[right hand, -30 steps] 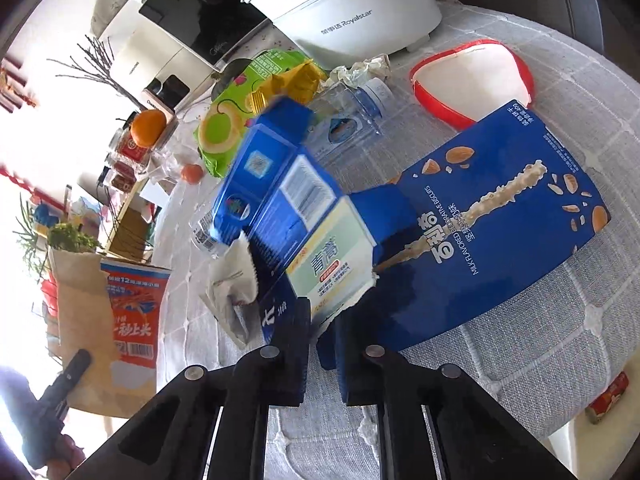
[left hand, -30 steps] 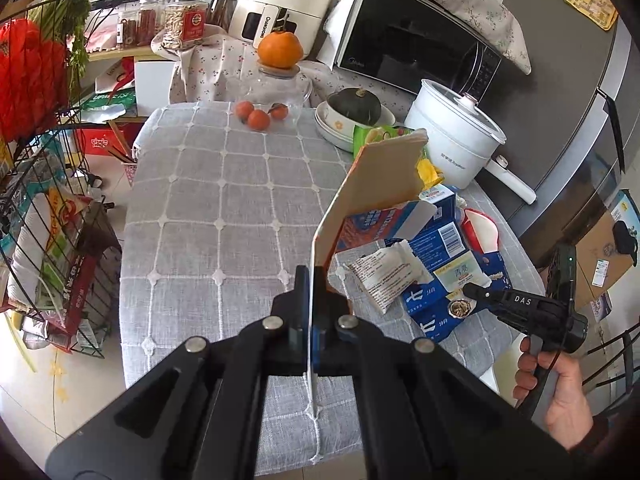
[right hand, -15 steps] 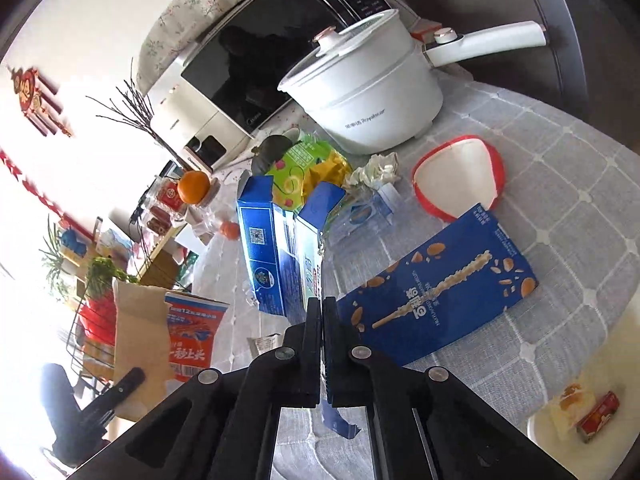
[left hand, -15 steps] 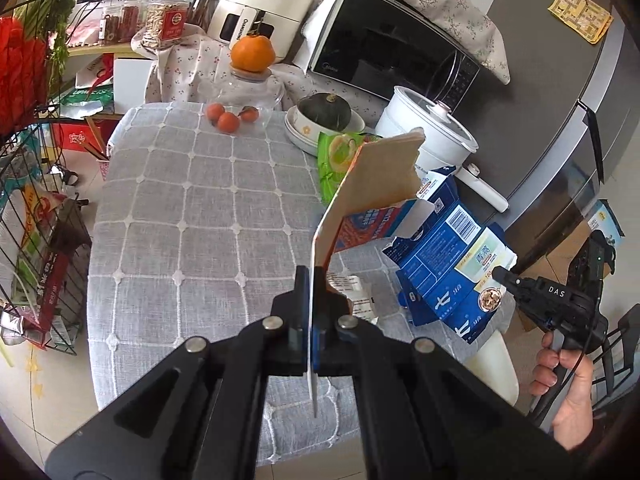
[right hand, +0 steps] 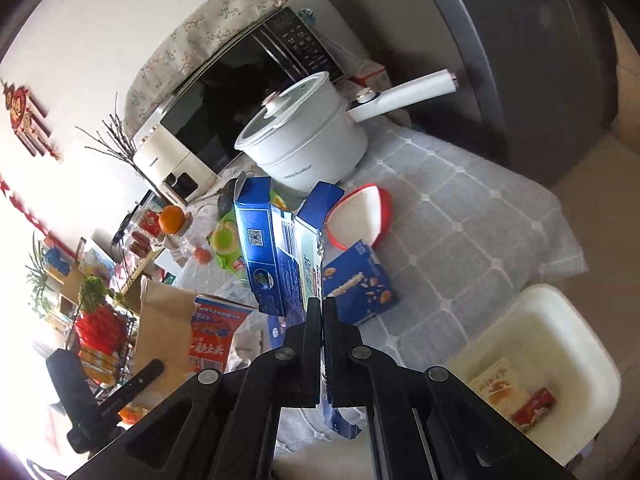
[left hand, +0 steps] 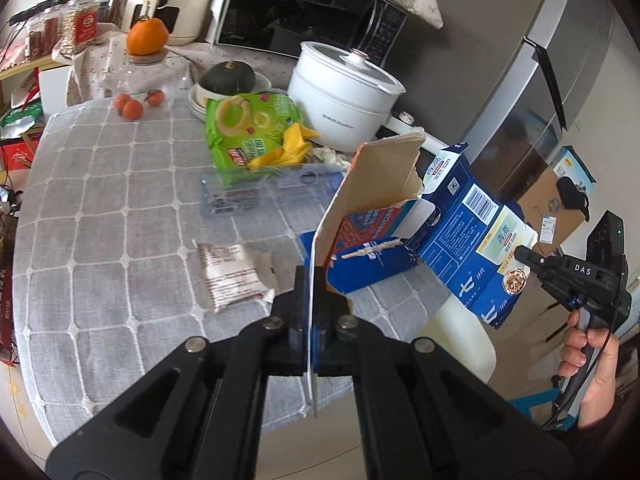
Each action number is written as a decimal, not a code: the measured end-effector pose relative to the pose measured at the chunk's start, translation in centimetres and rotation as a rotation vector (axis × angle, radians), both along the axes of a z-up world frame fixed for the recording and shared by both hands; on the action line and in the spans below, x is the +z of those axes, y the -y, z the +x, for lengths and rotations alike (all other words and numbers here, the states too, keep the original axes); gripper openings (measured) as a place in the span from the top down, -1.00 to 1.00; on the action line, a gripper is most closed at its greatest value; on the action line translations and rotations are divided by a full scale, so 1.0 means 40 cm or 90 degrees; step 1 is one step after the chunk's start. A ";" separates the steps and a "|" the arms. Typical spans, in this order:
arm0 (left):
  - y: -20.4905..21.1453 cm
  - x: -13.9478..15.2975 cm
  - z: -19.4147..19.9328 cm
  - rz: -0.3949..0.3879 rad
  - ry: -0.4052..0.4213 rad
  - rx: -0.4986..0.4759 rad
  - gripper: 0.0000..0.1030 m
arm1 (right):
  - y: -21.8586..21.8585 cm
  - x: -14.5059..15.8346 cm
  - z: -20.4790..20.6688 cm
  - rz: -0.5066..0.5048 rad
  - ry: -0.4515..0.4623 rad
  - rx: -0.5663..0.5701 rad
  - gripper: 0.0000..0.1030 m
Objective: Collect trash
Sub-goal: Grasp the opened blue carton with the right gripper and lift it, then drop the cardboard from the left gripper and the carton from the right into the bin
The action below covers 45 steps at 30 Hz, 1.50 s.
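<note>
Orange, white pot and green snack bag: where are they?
orange (left hand: 146, 36), left wrist view, middle of its skin.
white pot (left hand: 345, 96), left wrist view, its side wall.
green snack bag (left hand: 248, 128), left wrist view, its printed front.

We now hold the blue carton (left hand: 476, 236) up off the table (left hand: 100, 208) in our right gripper (right hand: 322, 312); a second ago it lay there and we were only closing on its edge. It hangs out past the table's right edge, above the white bin (right hand: 532, 364). The blue biscuit box (right hand: 360, 280) beneath it now lies uncovered. Our left gripper (left hand: 312, 280) has carried its flattened bag (left hand: 372, 184) right, next to the carton.
</note>
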<state>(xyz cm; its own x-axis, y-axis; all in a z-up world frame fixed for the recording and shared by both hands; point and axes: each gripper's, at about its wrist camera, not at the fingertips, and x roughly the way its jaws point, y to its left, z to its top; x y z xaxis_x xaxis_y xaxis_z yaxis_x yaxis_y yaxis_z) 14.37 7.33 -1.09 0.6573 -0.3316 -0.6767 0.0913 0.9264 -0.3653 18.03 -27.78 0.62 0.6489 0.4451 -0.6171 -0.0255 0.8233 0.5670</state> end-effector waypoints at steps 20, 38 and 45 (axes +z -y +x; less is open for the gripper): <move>0.440 -0.070 -0.023 0.061 -0.022 -0.208 0.98 | 0.493 -0.092 -0.272 -0.032 -0.075 -0.183 0.96; 0.675 -0.211 -0.004 0.109 -0.052 -0.306 0.95 | 0.580 -0.108 -0.324 -0.060 -0.087 -0.218 0.96; 0.642 -0.181 -0.012 0.150 -0.025 -0.264 -0.43 | 0.561 -0.113 -0.309 -0.072 -0.098 -0.206 0.96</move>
